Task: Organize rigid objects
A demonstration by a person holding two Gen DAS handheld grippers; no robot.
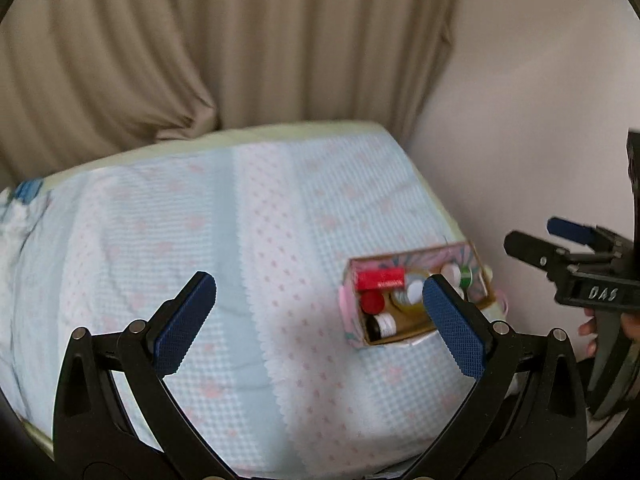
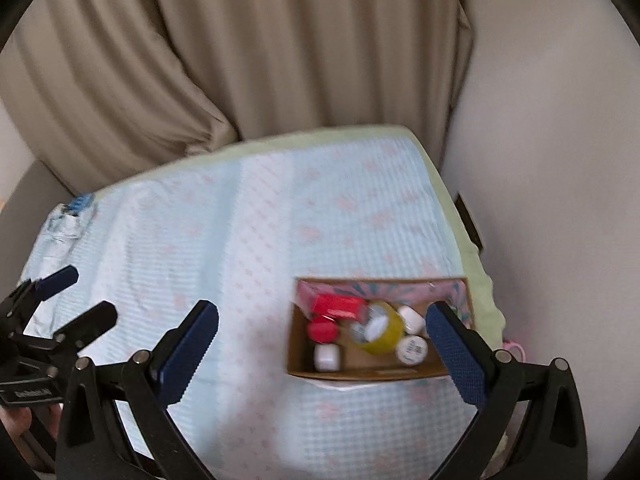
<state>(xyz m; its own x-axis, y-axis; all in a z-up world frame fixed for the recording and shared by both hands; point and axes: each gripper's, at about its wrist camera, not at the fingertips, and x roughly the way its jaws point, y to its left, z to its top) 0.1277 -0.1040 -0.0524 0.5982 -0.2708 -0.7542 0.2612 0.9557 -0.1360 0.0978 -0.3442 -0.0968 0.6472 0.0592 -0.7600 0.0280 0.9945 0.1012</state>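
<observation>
Both tools hover wide open and empty above the bed: left tool, right tool. The cardboard box near the bed's right edge already holds the red carton, yellow jar and small bottles. Any further reach should descend vertically, clear of the box walls. Nothing loose shows on the bedspread; the wall crowds the right.

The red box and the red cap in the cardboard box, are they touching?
Cannot tell. In the right wrist view the red box overlaps the red cap inside the cardboard box, but blur hides any contact.
</observation>
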